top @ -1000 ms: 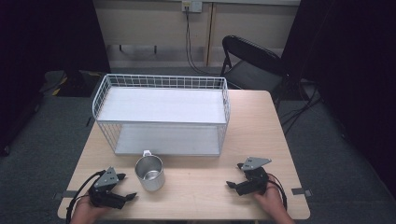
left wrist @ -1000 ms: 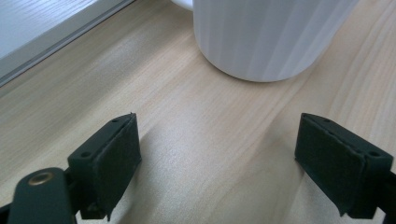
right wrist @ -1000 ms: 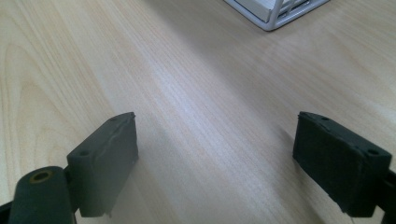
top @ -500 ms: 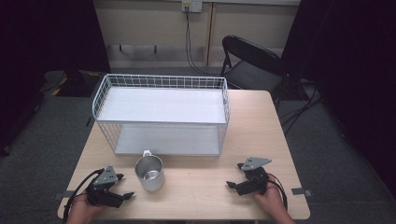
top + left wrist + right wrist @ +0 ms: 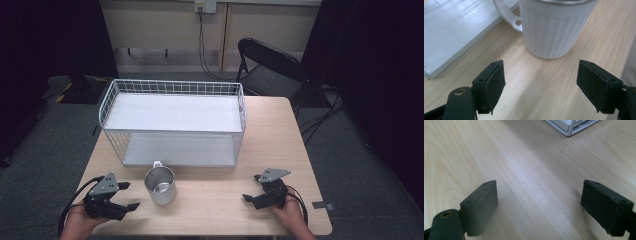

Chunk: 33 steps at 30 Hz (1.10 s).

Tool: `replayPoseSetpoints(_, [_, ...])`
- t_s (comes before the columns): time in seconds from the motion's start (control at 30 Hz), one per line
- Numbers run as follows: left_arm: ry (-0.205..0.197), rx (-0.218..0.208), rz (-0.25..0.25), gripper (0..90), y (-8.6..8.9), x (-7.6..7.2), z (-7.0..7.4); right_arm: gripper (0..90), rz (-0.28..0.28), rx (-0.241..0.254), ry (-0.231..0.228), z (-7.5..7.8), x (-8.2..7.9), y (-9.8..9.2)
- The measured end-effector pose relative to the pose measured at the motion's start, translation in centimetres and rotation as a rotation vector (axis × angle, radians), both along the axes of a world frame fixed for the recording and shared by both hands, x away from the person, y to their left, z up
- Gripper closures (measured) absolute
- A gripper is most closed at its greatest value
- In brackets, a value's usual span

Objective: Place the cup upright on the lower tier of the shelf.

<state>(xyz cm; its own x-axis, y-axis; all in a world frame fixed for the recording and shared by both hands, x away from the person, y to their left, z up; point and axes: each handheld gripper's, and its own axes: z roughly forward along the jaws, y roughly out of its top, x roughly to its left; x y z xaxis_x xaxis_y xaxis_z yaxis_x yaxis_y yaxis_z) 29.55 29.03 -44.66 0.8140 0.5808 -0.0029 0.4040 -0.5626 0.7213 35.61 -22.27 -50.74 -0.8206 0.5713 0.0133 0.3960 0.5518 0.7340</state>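
Observation:
A metal mug point(image 5: 160, 185) with a white handle stands upright on the wooden table point(image 5: 280, 130), just in front of a white wire rack point(image 5: 170, 145). My left gripper point(image 5: 129, 195) hovers left of the mug, pointing at it. Its jaws are open and have just been closing slightly, with nothing between them. In the left gripper view the mug point(image 5: 554, 27) stands a short way beyond the gripper point(image 5: 541, 85). My right gripper point(image 5: 251, 187) rests near the table's front right, open and empty. In the right gripper view, bare wood lies between its jaws point(image 5: 539, 207).
The two-level wire rack has white shelf boards point(image 5: 454, 32), and its corner point(image 5: 574, 127) lies ahead of the right gripper. A black folding chair point(image 5: 272, 70) stands behind the table's far right corner. Cables trail from both grippers over the front edge.
The left gripper has lifted a little off the table and its jaws have narrowed slightly. The right gripper and the mug have stayed in place.

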Motion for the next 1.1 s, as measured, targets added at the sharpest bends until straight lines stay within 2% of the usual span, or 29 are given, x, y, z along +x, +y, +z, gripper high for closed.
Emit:
replayPoseSetpoints(0.33, [-0.002, -0.005, -0.028, 21.7, -1.1, -0.2, 1.7, 13.2, 0.0, 0.0, 0.0, 0.0, 0.0, 0.0])
replayPoseSetpoints(0.73, [-0.001, -0.02, -0.04, 21.5, -1.4, -0.4, 3.1, 13.2, 0.0, 0.0, 0.0, 0.0, 0.0, 0.0])
replayPoseSetpoints(1.1, [0.0, -0.003, -0.059, 21.2, -2.1, -0.4, 4.0, 13.2, 0.0, 0.0, 0.0, 0.0, 0.0, 0.0])
